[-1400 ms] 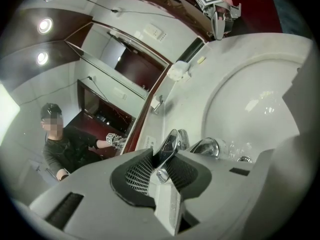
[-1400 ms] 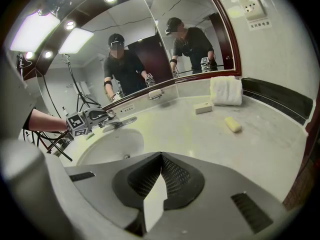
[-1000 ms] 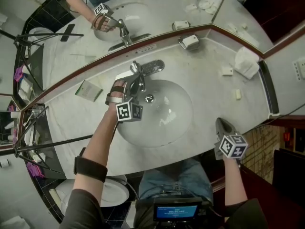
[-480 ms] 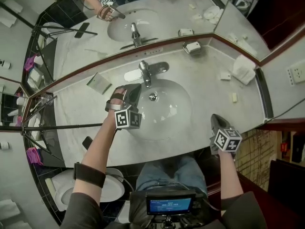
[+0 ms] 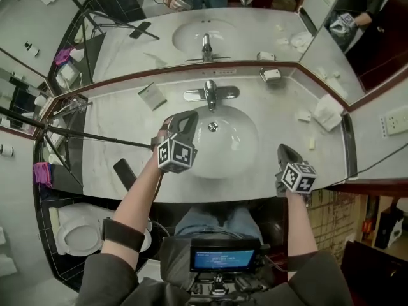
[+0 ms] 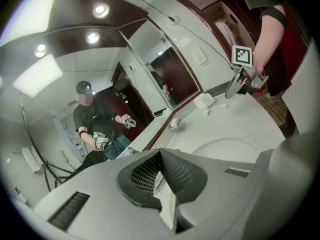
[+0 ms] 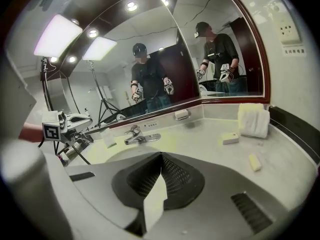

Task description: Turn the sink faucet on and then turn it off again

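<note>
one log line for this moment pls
left tool: jaws just closed, empty, over sink | right tool: shut, empty, right of sink | faucet: no tool on it, no water seen

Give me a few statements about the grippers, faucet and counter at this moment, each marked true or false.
1. The left gripper is clamped on the faucet. False: it is clear of the faucet, shut on nothing, over the left rim of the sink.
2. The right gripper is shut and empty. True.
3. A folded towel lies on the counter, right of the sink. True.
4. The right gripper hangs over the middle of the sink. False: it is by the counter's front edge, right of the sink.
5. A soap bar lies in the sink. False: it lies on the counter, near the towel.
</note>
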Demonstrator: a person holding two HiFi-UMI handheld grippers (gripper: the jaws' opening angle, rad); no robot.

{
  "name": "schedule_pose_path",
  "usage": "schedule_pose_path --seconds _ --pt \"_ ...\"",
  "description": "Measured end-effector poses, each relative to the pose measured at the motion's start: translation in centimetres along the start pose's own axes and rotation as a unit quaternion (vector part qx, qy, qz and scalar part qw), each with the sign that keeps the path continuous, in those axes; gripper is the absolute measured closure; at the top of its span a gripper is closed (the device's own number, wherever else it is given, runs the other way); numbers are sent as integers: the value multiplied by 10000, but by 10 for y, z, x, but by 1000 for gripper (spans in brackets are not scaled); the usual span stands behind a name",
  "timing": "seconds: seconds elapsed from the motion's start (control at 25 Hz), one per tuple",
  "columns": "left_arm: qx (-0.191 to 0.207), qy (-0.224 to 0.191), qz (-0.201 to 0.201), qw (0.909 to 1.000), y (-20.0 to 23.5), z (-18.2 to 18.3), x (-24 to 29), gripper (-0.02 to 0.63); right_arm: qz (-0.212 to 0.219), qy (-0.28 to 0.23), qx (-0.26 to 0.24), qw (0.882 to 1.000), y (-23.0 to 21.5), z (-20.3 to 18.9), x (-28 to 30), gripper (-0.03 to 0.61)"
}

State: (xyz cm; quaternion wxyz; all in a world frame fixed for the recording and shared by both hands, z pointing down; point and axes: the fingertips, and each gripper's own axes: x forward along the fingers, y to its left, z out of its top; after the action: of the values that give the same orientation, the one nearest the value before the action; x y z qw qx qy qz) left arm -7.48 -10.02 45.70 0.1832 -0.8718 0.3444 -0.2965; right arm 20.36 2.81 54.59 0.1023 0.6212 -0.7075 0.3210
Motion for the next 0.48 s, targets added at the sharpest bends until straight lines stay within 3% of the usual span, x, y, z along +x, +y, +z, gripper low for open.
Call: schedule_pose_path --seconds 0.16,0.28,0.48 --pt "-832 46 348 9959 20 7 -22 612 203 -19 -307 9993 13 27 4 578" --pt "-1237 109 575 9906 31 5 -37 612 379 -34 -523 9979 23 43 11 578" --pt "-2011 245 866 9754 38 -9 -66 612 633 4 -779 9949 42 55 21 580"
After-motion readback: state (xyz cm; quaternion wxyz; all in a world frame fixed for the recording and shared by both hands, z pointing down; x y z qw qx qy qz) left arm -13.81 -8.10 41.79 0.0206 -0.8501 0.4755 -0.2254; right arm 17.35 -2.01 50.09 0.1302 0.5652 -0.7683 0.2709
